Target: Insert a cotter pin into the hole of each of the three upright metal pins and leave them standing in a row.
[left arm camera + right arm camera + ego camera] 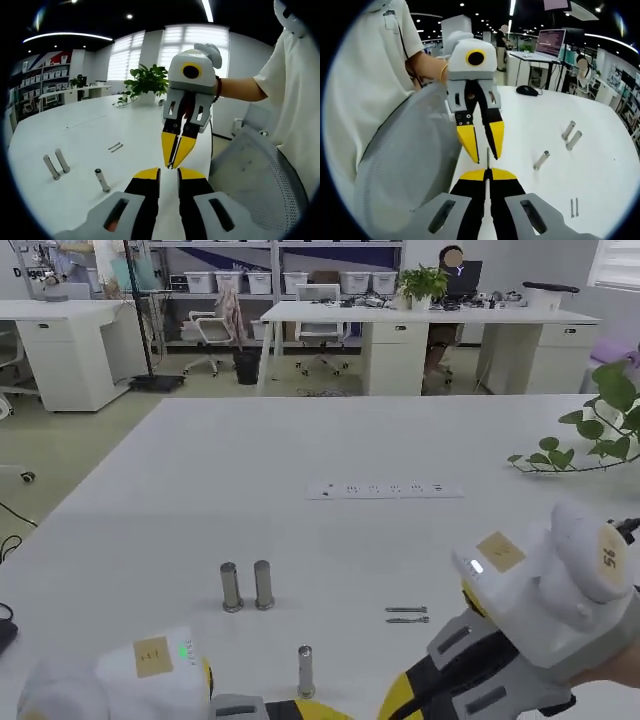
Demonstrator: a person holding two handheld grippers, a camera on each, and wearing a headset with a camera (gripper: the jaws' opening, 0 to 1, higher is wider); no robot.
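The right gripper point(487, 171) is pinching a cotter pin point(487, 154), aiming it toward 12 o'clock between the left gripper's point(485, 159) spread jaws.

Left fingers point(468, 141) parted, right fingers point(186, 148) pinched

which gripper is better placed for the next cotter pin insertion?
Right, likely. The right gripper is shut on what looks like a cotter pin. The left gripper is open and empty, free to steady the nearest pin.
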